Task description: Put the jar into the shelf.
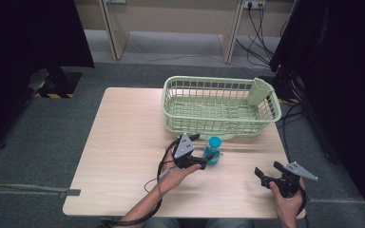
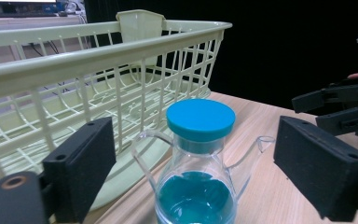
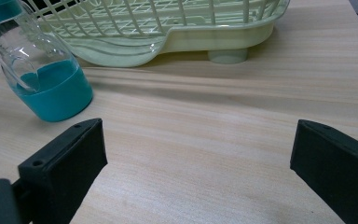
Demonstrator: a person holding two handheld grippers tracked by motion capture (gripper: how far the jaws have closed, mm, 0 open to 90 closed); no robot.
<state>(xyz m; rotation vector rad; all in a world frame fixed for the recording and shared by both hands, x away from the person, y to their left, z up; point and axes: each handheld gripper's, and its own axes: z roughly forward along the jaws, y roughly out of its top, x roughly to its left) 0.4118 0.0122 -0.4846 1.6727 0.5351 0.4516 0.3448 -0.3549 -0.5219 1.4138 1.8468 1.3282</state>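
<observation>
A clear jug with a blue lid and blue liquid in its base stands on the wooden table, just in front of the pale green dish basket. My left gripper is at the jug's near left side. In the left gripper view the jug stands between the wide-apart jaws of my left gripper, which is open and touches neither side. My right gripper is open over bare table at the front right. In its own view, my right gripper has the jug at upper left.
The basket has a cutlery cup at its back right corner and a drip lip facing the jug. My right gripper shows at the far right of the left gripper view. The table's right edge lies just beyond the right hand.
</observation>
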